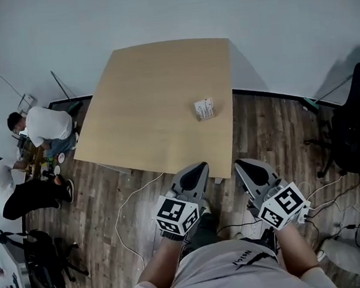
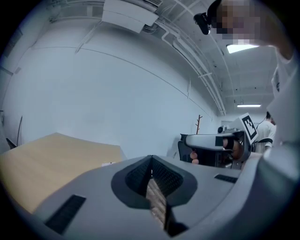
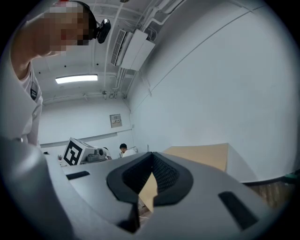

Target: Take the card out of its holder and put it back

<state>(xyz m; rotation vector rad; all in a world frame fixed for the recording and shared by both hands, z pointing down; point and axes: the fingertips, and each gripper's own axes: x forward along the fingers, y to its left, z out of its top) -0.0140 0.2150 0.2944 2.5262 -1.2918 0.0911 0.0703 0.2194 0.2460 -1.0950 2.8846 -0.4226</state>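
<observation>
A small white card holder with the card in it [image 1: 205,108] stands on the light wooden table [image 1: 157,98], toward its right side. Both grippers are held close to my body, off the table's near edge and well short of the holder. The left gripper [image 1: 198,169] is shut with nothing between its jaws, which meet tip to tip in the left gripper view [image 2: 151,158]. The right gripper [image 1: 243,165] is shut on nothing as well, its jaws closed together in the right gripper view [image 3: 151,154]. The holder shows only as a faint white spot [image 2: 108,164] beyond the left jaw.
Two people [image 1: 41,127] sit on the wooden floor at the left among bags and clutter. A black office chair [image 1: 354,125] stands at the right. Cables [image 1: 126,207] trail across the floor below the table's near edge.
</observation>
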